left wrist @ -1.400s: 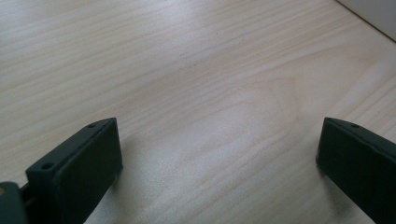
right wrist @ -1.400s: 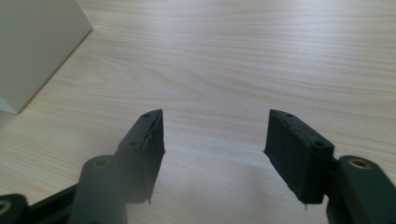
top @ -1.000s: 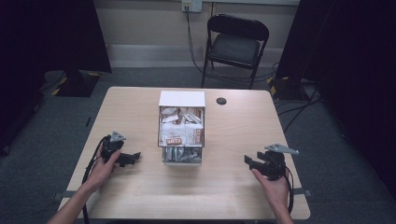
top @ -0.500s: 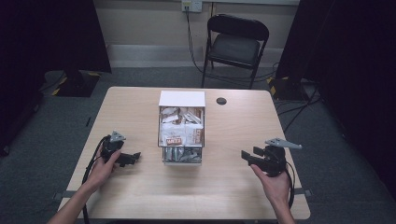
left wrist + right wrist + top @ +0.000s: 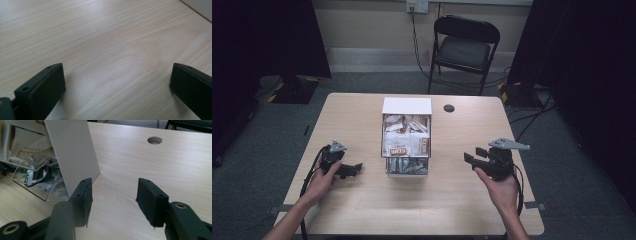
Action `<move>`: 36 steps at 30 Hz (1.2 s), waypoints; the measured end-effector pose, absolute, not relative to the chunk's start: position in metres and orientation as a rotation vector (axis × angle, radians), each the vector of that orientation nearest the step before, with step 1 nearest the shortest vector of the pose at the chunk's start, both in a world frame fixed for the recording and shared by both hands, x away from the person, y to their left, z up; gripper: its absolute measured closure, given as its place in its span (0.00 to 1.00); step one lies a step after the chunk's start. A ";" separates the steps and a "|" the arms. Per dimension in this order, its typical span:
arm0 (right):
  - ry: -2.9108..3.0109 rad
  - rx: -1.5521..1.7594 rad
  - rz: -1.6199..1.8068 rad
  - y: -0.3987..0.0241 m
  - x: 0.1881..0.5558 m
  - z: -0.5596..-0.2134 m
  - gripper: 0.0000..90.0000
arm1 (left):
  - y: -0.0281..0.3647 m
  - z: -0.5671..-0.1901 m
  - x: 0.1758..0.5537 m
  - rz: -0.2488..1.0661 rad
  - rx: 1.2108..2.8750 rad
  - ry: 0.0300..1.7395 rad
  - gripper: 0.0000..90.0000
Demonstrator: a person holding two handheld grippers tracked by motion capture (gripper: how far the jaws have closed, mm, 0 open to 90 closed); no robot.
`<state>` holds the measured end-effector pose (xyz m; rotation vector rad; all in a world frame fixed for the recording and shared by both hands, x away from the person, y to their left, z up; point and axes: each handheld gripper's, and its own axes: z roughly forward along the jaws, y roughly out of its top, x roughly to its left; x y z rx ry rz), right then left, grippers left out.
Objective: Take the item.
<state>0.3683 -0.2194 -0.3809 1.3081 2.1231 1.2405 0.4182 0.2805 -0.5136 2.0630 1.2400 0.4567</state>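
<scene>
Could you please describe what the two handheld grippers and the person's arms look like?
Both are black. The left gripper trails a black cable; the right gripper carries a grey three-cornered plate on top. In the gripper views, the jaws are flat, rectangular black blocks with small screw holes. The forearms are bare, with no sleeves visible.

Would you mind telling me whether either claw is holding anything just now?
Nothing is held: the left claw and right claw both stand open over bare table.

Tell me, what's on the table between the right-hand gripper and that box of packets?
Nothing: in the high view, bare table separates the right gripper from the box.
</scene>
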 end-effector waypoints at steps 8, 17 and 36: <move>2.125 1.247 1.302 -0.204 0.377 -0.355 0.55 | 0.280 -0.514 0.418 0.457 2.063 1.240 0.00; 2.155 1.177 1.367 -0.193 0.382 -0.332 0.53 | 0.280 -0.514 0.418 0.456 2.063 1.240 0.00; 2.235 0.933 1.551 -0.144 0.374 -0.295 0.46 | 0.280 -0.514 0.418 0.457 2.063 1.240 0.00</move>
